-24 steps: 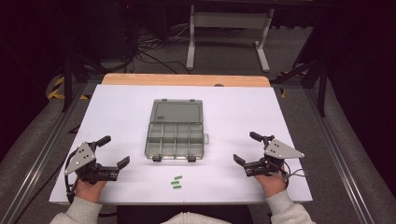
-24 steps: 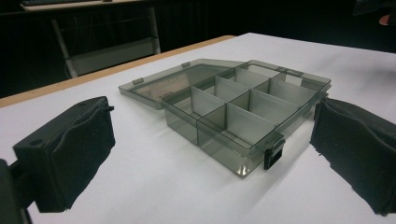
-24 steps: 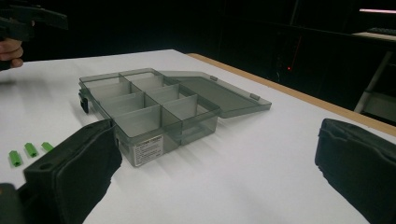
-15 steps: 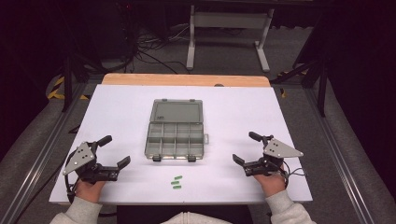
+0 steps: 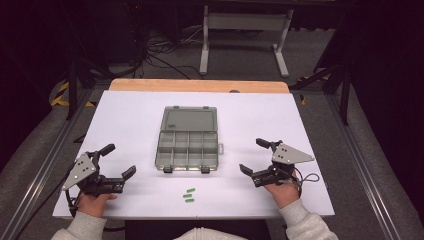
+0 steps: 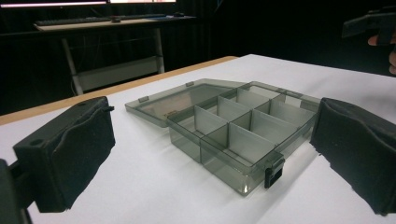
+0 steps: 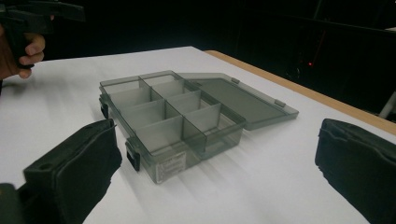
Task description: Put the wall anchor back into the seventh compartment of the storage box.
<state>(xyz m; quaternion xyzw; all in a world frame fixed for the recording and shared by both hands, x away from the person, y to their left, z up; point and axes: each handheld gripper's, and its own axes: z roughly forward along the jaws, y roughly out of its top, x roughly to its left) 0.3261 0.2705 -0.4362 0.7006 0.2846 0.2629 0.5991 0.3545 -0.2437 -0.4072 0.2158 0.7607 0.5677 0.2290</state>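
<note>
Both tongs stand wide apart and hold nothing. The left tongs (image 5: 118,161) and the right tongs (image 5: 252,156) rest low on the white surface (image 5: 130,115), one on each side of the grey compartment box (image 5: 188,145). The box lies open between them, its lid flat behind. The high view adds three small green pieces (image 5: 188,195) lying near the front edge.

The organizer box (image 5: 188,142) is lying open at the middle of the desk (image 5: 125,115). Three small pieces (image 5: 188,196) are lying just before the box. The left gripper (image 5: 117,165) is sitting left of the box, the right gripper (image 5: 252,157) right of it.
</note>
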